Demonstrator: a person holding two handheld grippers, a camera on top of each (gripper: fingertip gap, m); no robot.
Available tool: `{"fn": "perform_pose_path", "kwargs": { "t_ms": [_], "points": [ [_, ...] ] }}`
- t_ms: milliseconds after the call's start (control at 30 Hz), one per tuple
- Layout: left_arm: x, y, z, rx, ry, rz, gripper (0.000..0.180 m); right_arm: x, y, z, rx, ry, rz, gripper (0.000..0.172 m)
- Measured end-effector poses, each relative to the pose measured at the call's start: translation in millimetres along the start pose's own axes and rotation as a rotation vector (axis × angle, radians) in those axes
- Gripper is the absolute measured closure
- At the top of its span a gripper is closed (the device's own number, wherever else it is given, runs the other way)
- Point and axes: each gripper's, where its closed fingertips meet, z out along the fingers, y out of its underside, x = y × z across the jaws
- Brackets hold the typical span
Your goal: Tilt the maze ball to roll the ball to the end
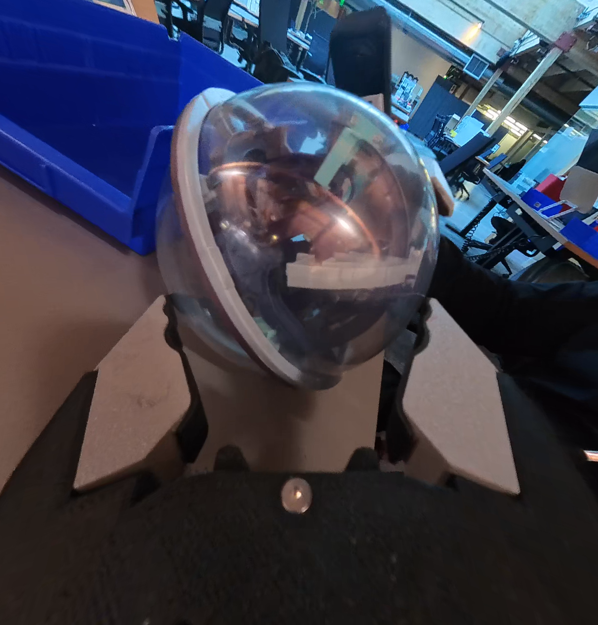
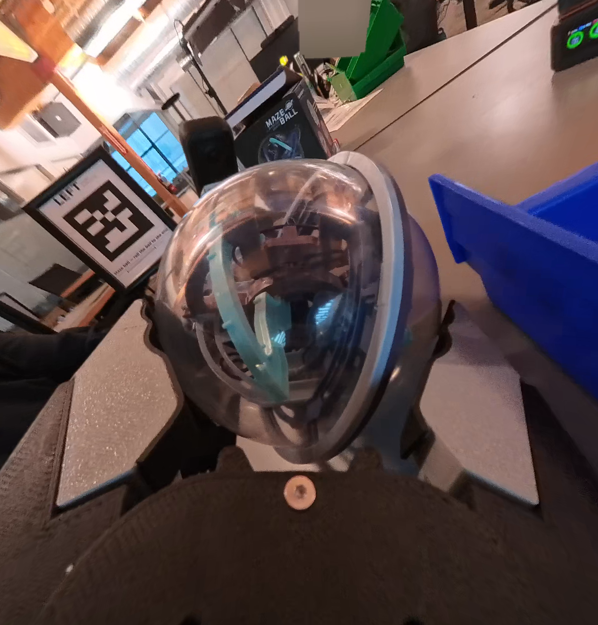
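Observation:
The maze ball (image 1: 297, 236) is a clear sphere with a white seam ring and brown, teal and dark tracks inside. It is held up above the table, tilted. My left gripper (image 1: 296, 324) has its two dark fingers (image 1: 170, 324) pressed on opposite sides of the sphere. My right gripper (image 2: 296, 324) clamps the same maze ball (image 2: 291, 304) from the other side, its fingers (image 2: 443, 324) against the shell. The left gripper's tag plate (image 2: 101, 223) shows behind the sphere in the right wrist view. I cannot make out the small ball inside.
A blue bin (image 1: 71, 135) stands close by on the table; it also shows in the right wrist view (image 2: 544, 270). A dark toy box (image 2: 284, 135), a green bin (image 2: 375, 61) and a device with green lights (image 2: 585, 33) stand on the table (image 2: 494, 118). A dark sleeve (image 1: 511, 321) is at the right.

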Motion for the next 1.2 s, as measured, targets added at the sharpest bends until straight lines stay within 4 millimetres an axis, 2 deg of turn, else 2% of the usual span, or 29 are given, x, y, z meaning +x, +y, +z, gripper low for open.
{"fn": "perform_pose_path", "kwargs": {
  "t_ms": [167,467,567,633,733,800,867,1067,1200],
  "points": [
    [3,6,1,-0.048,-0.003,0.072,0.04,2,2,-4,-0.005,-0.044,0.111,0.015],
    [5,-2,-10,-0.008,0.022,0.138,0.05,4,2,-8,-0.003,-0.05,0.124,0.015],
    [4,6,-9,-0.053,0.006,0.178,0.05,4,1,-7,-0.003,-0.05,0.134,0.015],
    [5,10,-7,-0.084,-0.023,0.23,0.047,4,1,-7,-0.003,-0.056,0.134,0.015],
    [-2,2,-4,-0.067,-0.11,0.3,0.042,-1,5,-5,-0.029,-0.09,0.14,0.014],
    [0,0,-1,-0.068,-0.116,0.338,0.033,-5,7,-4,-0.044,-0.111,0.141,0.015],
    [4,5,1,-0.099,-0.078,0.332,0.038,-6,7,-2,-0.047,-0.114,0.134,0.015],
    [5,14,4,-0.119,-0.041,0.271,0.035,-9,6,1,-0.056,-0.126,0.123,0.016],
    [3,17,3,-0.137,-0.04,0.259,0.036,-9,2,3,0.005,-0.125,0.056,0.015]
  ]
}}
